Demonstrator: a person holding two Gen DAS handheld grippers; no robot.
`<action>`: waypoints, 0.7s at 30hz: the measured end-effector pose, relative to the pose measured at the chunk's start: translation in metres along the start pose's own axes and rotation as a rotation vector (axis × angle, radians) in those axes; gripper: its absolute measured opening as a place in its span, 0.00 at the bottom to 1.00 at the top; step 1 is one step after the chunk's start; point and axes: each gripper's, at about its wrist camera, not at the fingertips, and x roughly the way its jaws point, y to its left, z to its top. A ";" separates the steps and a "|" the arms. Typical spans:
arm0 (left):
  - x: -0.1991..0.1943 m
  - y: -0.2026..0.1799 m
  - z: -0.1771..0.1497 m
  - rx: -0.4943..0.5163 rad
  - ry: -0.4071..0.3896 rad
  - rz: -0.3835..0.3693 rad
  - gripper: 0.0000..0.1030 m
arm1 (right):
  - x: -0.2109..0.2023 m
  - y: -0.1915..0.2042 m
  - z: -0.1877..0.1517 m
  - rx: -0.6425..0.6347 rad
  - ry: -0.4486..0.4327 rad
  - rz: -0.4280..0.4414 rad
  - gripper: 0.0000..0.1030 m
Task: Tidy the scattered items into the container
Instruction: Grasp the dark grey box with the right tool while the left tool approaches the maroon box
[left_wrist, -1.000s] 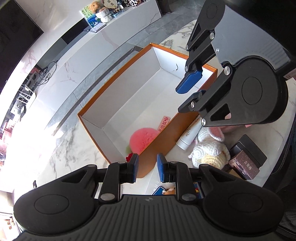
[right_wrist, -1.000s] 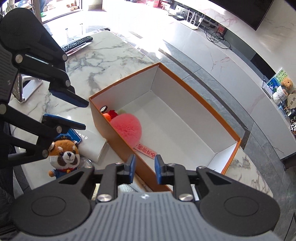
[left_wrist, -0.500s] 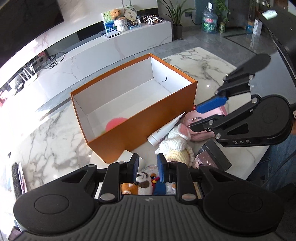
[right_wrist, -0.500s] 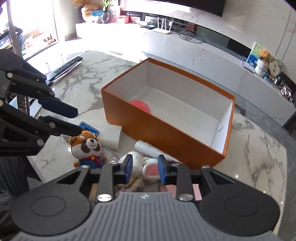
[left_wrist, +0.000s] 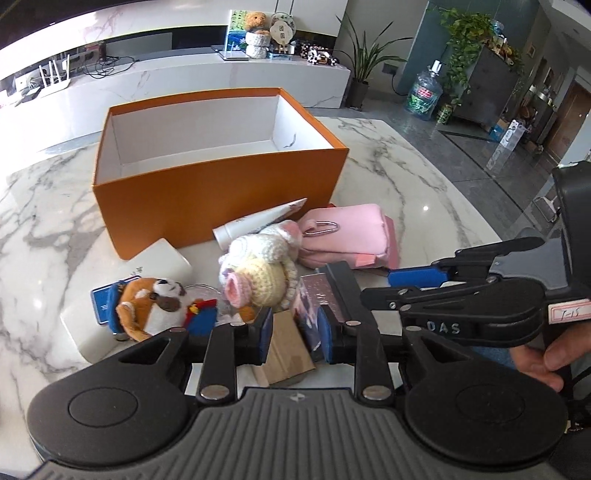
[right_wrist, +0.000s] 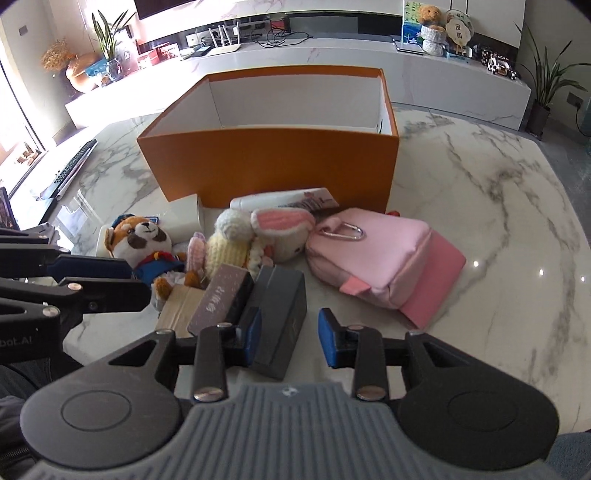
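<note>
Both tongs hang released: left gripper (left_wrist: 294, 334) is spreading, right gripper (right_wrist: 289, 336) gapes; I risk snagging neighbours in this crowded toy pile (right_wrist: 236, 251).

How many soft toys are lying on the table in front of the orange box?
2. The fox plush lies at the left of the pile; the crocheted bunny lies beside it, against the pink pouch. Others may be hidden underneath.
</note>
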 end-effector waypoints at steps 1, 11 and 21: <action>0.002 -0.002 0.000 0.001 -0.001 -0.009 0.39 | 0.001 -0.001 -0.003 0.008 0.008 0.015 0.36; 0.034 -0.016 0.006 -0.026 0.077 -0.023 0.48 | 0.012 0.004 -0.017 -0.009 0.052 0.080 0.41; 0.052 -0.030 0.007 0.017 0.152 0.035 0.29 | 0.013 0.005 -0.017 -0.017 0.053 0.084 0.42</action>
